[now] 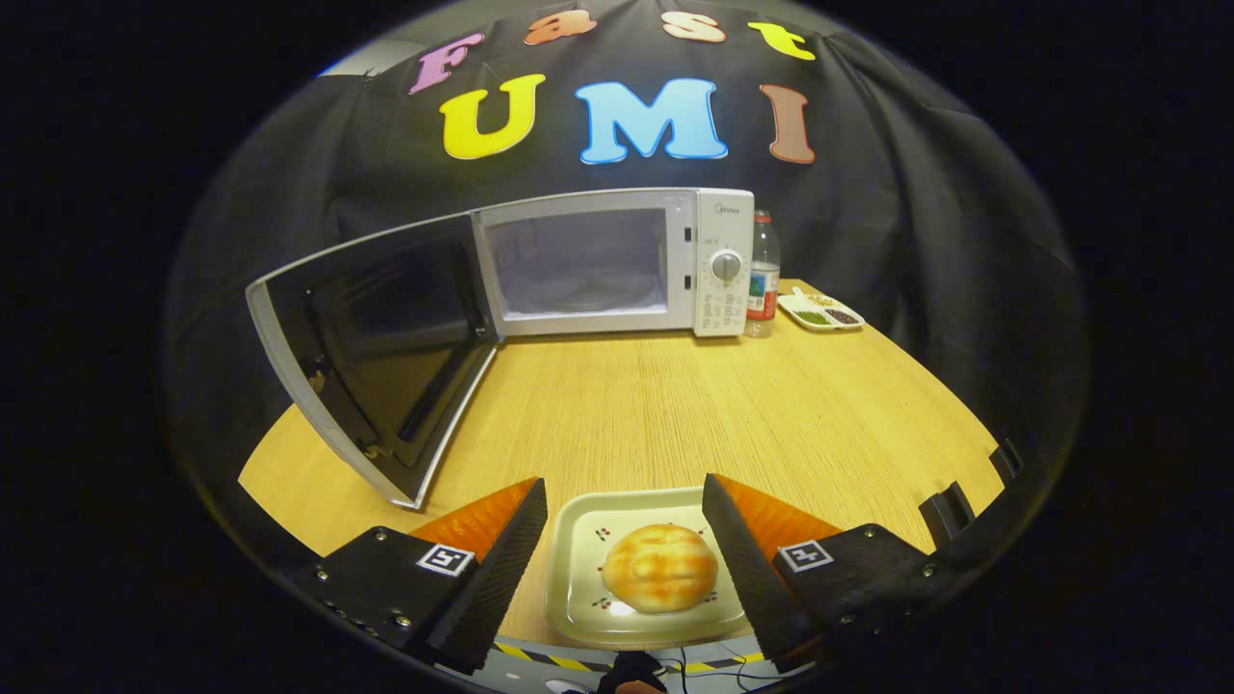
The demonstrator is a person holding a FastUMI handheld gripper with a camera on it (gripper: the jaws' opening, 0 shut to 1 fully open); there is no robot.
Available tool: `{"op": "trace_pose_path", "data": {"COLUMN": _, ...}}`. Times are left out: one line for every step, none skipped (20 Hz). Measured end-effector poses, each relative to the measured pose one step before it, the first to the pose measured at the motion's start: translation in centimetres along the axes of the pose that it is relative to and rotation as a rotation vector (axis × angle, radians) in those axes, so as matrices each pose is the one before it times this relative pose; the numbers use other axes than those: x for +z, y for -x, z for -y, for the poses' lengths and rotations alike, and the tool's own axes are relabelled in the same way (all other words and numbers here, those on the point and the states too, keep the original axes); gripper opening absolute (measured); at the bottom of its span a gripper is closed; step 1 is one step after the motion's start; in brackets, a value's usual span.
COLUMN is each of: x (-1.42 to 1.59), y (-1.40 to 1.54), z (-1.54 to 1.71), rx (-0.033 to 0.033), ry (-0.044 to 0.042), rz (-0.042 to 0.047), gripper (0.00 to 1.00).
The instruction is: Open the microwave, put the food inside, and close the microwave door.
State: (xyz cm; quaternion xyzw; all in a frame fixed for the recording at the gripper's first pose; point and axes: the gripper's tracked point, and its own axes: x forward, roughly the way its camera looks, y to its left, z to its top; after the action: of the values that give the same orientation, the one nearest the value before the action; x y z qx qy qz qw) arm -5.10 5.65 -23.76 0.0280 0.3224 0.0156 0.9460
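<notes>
Jaws stand wide apart, and we hold the gripper (625,559) low over the near edge of the worktop (733,405), its two ribbed fingers (501,559) flanking a cream plate (578,549) without touching it. On that plate sits the food, a round golden bun (660,567), so the task's thing lies between the fingers and is not yet gripped.

We judge the first step done: the microwave (617,260), well beyond the plate at the far side of the worktop, has its door (371,352) swung fully out toward us, and the cavity looks empty. What is left, by our reckoning, is to take hold of the plate, carry it into the cavity, and shut the door.

Beside the microwave, on its dial side, stand a bottle (764,275) and a small divided dish (821,312); what the dish holds is too small to name. Our nearest edge of the plate is cut off below the fingers, and the dark door glass hides its inner face.
</notes>
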Motion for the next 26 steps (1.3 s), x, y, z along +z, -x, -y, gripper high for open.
{"op": "trace_pose_path", "data": {"x": -0.833, "y": -0.486, "z": 0.407, "rx": -0.01291, "ry": -0.00411, "rz": -0.02694, "gripper": 0.99}}
{"op": "trace_pose_path", "data": {"x": -0.649, "y": -0.361, "z": 0.405, "rx": -0.01340, "ry": -0.00533, "rz": -0.02346, "gripper": 0.99}}
{"op": "trace_pose_path", "data": {"x": -0.694, "y": -0.311, "z": 0.260, "rx": -0.00622, "ry": -0.00564, "rz": -0.01904, "gripper": 0.99}}
{"op": "trace_pose_path", "data": {"x": -0.593, "y": -0.212, "z": 0.098, "rx": -0.00184, "ry": -0.00333, "rz": -0.02054, "gripper": 0.99}}
{"op": "trace_pose_path", "data": {"x": -0.648, "y": -0.369, "z": -0.085, "rx": 0.00237, "ry": -0.00166, "rz": -0.02357, "gripper": 0.99}}
{"op": "trace_pose_path", "data": {"x": -0.484, "y": -0.370, "z": 0.026, "rx": 0.00237, "ry": 0.00212, "rz": -0.02091, "gripper": 0.99}}
{"op": "trace_pose_path", "data": {"x": -0.600, "y": -0.189, "z": 0.016, "rx": 0.00411, "ry": 0.00562, "rz": -0.02144, "gripper": 0.99}}
{"op": "trace_pose_path", "data": {"x": -0.228, "y": -0.102, "z": 0.076, "rx": -0.00413, "ry": 0.01235, "rz": -0.00854, "gripper": 0.99}}
{"op": "trace_pose_path", "data": {"x": -0.377, "y": -0.306, "z": 0.064, "rx": -0.00095, "ry": 0.01099, "rz": -0.01098, "gripper": 0.99}}
{"op": "trace_pose_path", "data": {"x": -0.170, "y": -0.131, "z": 0.140, "rx": -0.00666, "ry": 0.01002, "rz": -0.01074, "gripper": 0.99}}
{"op": "trace_pose_path", "data": {"x": -0.310, "y": -0.100, "z": 0.210, "rx": -0.00600, "ry": 0.00710, "rz": -0.01368, "gripper": 0.98}}
{"op": "trace_pose_path", "data": {"x": -0.162, "y": 0.010, "z": 0.025, "rx": 0.00304, "ry": -0.00095, "rz": -0.00812, "gripper": 0.94}}
{"op": "trace_pose_path", "data": {"x": -0.100, "y": -0.093, "z": -0.014, "rx": 0.00194, "ry": -0.00057, "rz": -0.00422, "gripper": 0.93}}
{"op": "trace_pose_path", "data": {"x": -0.082, "y": -0.017, "z": -0.018, "rx": 0.00150, "ry": -0.00054, "rz": -0.00742, "gripper": 0.92}}
{"op": "trace_pose_path", "data": {"x": -0.222, "y": -0.099, "z": 0.025, "rx": 0.00146, "ry": 0.00086, "rz": -0.01074, "gripper": 0.92}}
{"op": "trace_pose_path", "data": {"x": -0.169, "y": -0.038, "z": -0.016, "rx": 0.00123, "ry": 0.00215, "rz": -0.01100, "gripper": 0.92}}
{"op": "trace_pose_path", "data": {"x": -0.228, "y": -0.006, "z": -0.016, "rx": 0.00097, "ry": 0.00603, "rz": -0.00816, "gripper": 0.92}}
{"op": "trace_pose_path", "data": {"x": -0.158, "y": -0.078, "z": -0.016, "rx": 0.00052, "ry": 0.00787, "rz": -0.00786, "gripper": 0.92}}
{"op": "trace_pose_path", "data": {"x": -0.125, "y": -0.067, "z": 0.001, "rx": 0.00096, "ry": 0.00632, "rz": -0.00391, "gripper": 0.92}}
{"op": "trace_pose_path", "data": {"x": 0.131, "y": 0.026, "z": 0.037, "rx": 0.00235, "ry": 0.00429, "rz": -0.00106, "gripper": 0.92}}
{"op": "trace_pose_path", "data": {"x": -0.099, "y": -0.040, "z": -0.030, "rx": 0.00525, "ry": -0.00275, "rz": -0.00627, "gripper": 0.91}}
{"op": "trace_pose_path", "data": {"x": 0.141, "y": 0.054, "z": -0.034, "rx": 0.00936, "ry": -0.00982, "rz": -0.00246, "gripper": 0.84}}
{"op": "trace_pose_path", "data": {"x": 0.162, "y": 0.076, "z": -0.081, "rx": 0.01600, "ry": -0.02044, "rz": -0.00003, "gripper": 0.84}}
{"op": "trace_pose_path", "data": {"x": 0.419, "y": 0.095, "z": -0.189, "rx": 0.01788, "ry": -0.02314, "rz": 0.00638, "gripper": 0.78}}
{"op": "trace_pose_path", "data": {"x": 0.547, "y": 0.175, "z": -0.018, "rx": 0.00971, "ry": -0.01944, "rz": 0.00778, "gripper": 0.78}}
{"op": "trace_pose_path", "data": {"x": 1.075, "y": 0.217, "z": -0.016, "rx": 0.01047, "ry": -0.02420, "rz": 0.02765, "gripper": 0.78}}
